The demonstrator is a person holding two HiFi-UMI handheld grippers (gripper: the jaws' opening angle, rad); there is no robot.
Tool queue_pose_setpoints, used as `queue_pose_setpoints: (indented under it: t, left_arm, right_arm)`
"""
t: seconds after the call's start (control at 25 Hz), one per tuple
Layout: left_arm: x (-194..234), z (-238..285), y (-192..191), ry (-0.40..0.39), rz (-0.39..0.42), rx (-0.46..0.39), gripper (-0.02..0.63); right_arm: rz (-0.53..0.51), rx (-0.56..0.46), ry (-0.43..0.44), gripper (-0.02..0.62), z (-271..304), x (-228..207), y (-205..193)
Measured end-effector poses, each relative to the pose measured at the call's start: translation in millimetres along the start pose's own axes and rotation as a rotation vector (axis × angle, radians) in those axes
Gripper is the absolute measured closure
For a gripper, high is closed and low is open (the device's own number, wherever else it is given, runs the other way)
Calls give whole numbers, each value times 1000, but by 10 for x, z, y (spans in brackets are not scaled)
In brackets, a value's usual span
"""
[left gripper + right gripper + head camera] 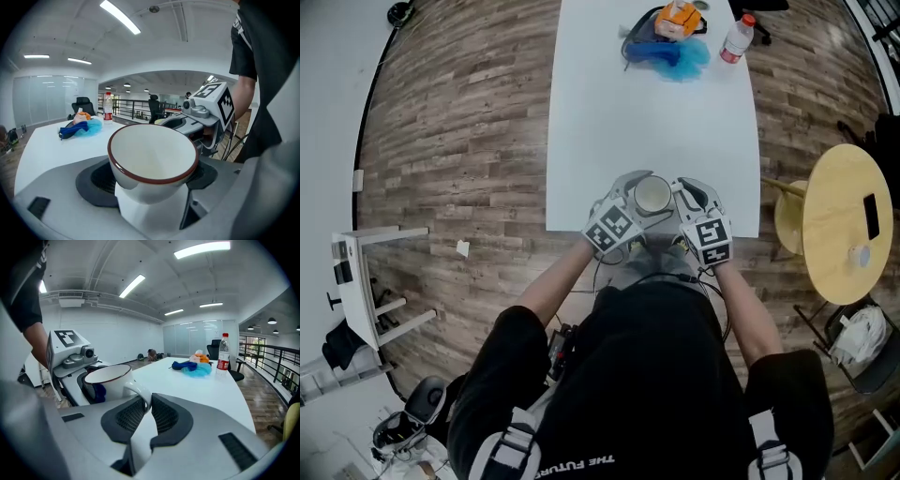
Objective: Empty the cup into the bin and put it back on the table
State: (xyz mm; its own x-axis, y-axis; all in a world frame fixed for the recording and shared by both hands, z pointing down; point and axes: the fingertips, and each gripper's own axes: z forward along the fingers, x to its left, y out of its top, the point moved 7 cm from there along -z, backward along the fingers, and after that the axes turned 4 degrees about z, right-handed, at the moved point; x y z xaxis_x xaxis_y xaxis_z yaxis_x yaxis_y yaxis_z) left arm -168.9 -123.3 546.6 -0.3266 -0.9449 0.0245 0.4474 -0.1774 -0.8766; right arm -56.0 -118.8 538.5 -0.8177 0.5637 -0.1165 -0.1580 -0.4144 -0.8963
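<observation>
With the left gripper (pixel 152 180) jaws clasping the cup (pixel 152 152) and the right gripper (pixel 147 409) jaws pinching its handle, we should set it down level, apparently just inside the worktop (pixel 647 122) edge.

You are looking at a bottle (pixel 737 38) standing near a blue bundle (pixel 667 52). A phone (pixel 871 217) is lying on the round table (pixel 832 183).
</observation>
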Motion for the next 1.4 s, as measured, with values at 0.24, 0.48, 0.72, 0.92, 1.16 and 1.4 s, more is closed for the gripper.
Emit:
queue_pose_setpoints:
  t: [0.24,0.48,0.72,0.92,1.16,1.4]
  left_arm:
    - [98,313,-295,-65,-1,84,202]
    - [73,437,-370,-93,-7,90,202]
    - [88,474,-333,-91,9,69,202]
    - [83,482,-349,-90,45,63,202]
    - [76,472,-324,-74,88,48,201]
    - [72,341,-239,-54,73,-1,202]
  right_arm:
    - [30,68,-16,545,195,-159,-345]
    - [77,72,-48,545,194,-213,-506]
    - [96,57,-51,545,185,-278,-509]
    - [76,61,-47,545,187,-275,-520]
    - [83,82,-58,532,178,-256,-530]
    - [99,111,-47,476,62,-225,-593]
